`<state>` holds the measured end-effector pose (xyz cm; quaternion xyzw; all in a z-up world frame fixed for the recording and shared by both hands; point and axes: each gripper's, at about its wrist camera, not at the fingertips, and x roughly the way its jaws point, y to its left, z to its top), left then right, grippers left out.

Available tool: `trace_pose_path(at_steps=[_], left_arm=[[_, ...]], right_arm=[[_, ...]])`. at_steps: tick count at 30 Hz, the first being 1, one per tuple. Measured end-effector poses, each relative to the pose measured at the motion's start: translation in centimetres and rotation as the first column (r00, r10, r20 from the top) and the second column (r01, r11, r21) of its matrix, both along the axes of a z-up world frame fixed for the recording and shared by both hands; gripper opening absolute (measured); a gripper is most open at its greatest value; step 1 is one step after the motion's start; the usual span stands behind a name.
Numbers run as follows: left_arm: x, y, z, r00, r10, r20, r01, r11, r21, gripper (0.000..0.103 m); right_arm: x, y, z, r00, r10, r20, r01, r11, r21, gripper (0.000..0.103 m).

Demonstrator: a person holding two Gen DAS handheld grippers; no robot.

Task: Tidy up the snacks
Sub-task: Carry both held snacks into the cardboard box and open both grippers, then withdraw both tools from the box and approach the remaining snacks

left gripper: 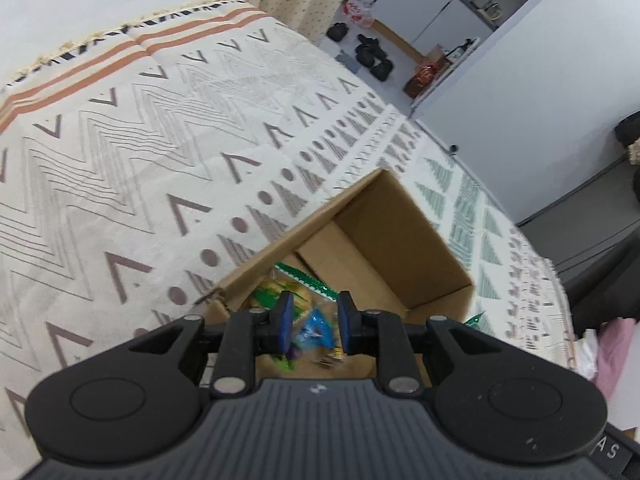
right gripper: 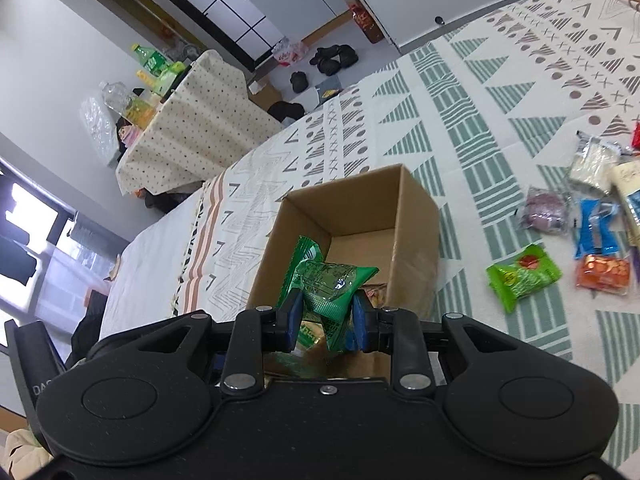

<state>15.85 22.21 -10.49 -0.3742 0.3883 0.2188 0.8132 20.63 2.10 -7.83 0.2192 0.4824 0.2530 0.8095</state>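
Left wrist view: the left claw (left gripper: 313,322) hangs above the near end of an open cardboard box (left gripper: 400,232) that sits on a patterned bedspread (left gripper: 120,160). Its blue pads (left gripper: 285,322) stand a narrow gap apart with nothing between them. Below the gap, snack packets lie on the box floor: a blue packet (left gripper: 316,330) and a clear packet with a green serrated edge (left gripper: 306,280). These are blurred and their contents cannot be read. The far half of the box floor is bare cardboard. The box's long axis runs away from the camera toward the upper right.

Right wrist view: the right claw (right gripper: 325,320) is closed on a green snack packet (right gripper: 334,284), gripping its lower part between the two pads. The packet is held over the near end of the same cardboard box (right gripper: 416,216). Its long axis is tilted, with one sealed end pointing up and left and the other end pointing right toward the box wall. More packets lie loose on the bedspread (right gripper: 460,120) to the right of the box, well apart from it: a bright green packet (right gripper: 522,276), an orange packet (right gripper: 604,270), a blue packet (right gripper: 596,228), a purple packet (right gripper: 546,210) and a white packet (right gripper: 592,162).
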Motion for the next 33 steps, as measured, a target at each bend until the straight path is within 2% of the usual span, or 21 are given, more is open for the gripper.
trace_pose_path(at_steps=[8, 12, 13, 19, 26, 28, 31, 33], left_arm=[[-0.4, 0.4, -0.8, 0.999, 0.013, -0.04, -0.014, 1.0, -0.022, 0.025], [-0.7, 0.1, -1.2, 0.996, 0.019, -0.09, -0.022, 0.999, -0.035, 0.026], [-0.9, 0.1, -1.1, 0.996, 0.021, -0.09, -0.025, 0.999, -0.043, 0.026], [-1.9, -0.9, -0.7, 0.995, 0.009, -0.097, -0.014, 0.999, -0.05, 0.029], [-2.9, -2.5, 1.3, 0.996, 0.007, -0.085, -0.003, 0.999, 0.04, 0.052], [-2.9, -3.4, 2.0, 0.997, -0.005, -0.079, 0.01, 0.998, 0.065, 0.056], [-2.7, -4.8, 2.8, 0.997, -0.026, -0.066, 0.032, 0.995, 0.091, 0.071], [-2.6, -6.0, 3.3, 0.998, -0.039, -0.056, 0.045, 0.992, 0.114, 0.077]], right_arm=[[-0.1, 1.1, -2.0, 0.999, 0.017, -0.048, -0.017, 1.0, 0.003, 0.027], [-0.2, 1.4, -3.1, 0.996, 0.027, -0.083, -0.026, 1.0, 0.008, 0.028], [-0.2, 1.5, -3.2, 0.996, 0.028, -0.087, -0.027, 1.0, 0.007, 0.031], [-0.8, 0.7, -3.4, 0.994, 0.034, -0.1, -0.033, 0.999, 0.019, 0.033], [-2.0, -1.8, -2.1, 0.997, 0.027, -0.078, -0.023, 0.998, 0.052, 0.039], [-2.2, -2.6, -1.7, 0.998, 0.025, -0.062, -0.022, 0.998, 0.055, 0.046], [-2.6, -4.2, -0.7, 1.0, 0.019, -0.024, -0.018, 0.999, 0.049, 0.058], [-2.7, -5.2, -0.2, 1.0, 0.012, -0.001, -0.012, 0.999, 0.041, 0.063]])
